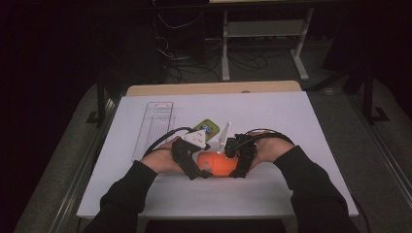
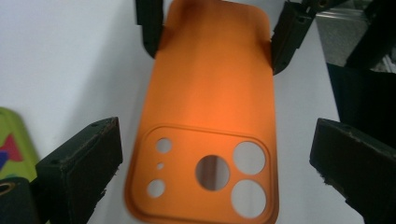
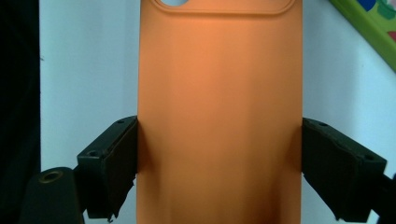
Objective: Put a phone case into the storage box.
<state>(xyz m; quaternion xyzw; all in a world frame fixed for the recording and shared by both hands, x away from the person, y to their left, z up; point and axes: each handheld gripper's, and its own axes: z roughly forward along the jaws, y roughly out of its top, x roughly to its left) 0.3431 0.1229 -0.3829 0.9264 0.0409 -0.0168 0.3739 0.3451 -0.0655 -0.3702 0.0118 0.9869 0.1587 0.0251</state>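
Observation:
An orange phone case (image 1: 217, 164) with round camera cut-outs (image 2: 210, 172) lies lengthwise between my two grippers, back side up. My right gripper (image 3: 219, 140) is shut on its plain end, both pads (image 3: 116, 163) pressed against the long edges. In the left gripper view those same jaws clamp the case's far end. My left gripper (image 2: 215, 140) stands open astride the camera end, with a gap between each pad (image 2: 88, 163) and the case. In the high view the left gripper (image 1: 200, 171) and right gripper (image 1: 237, 167) face each other across the case.
A green case with a colourful print (image 1: 206, 128) lies just behind the grippers, also seen as a green edge (image 2: 14, 149) and green corner (image 3: 369, 23). A clear plastic tray (image 1: 154, 128) sits at the back left of the white table sheet (image 1: 291, 121).

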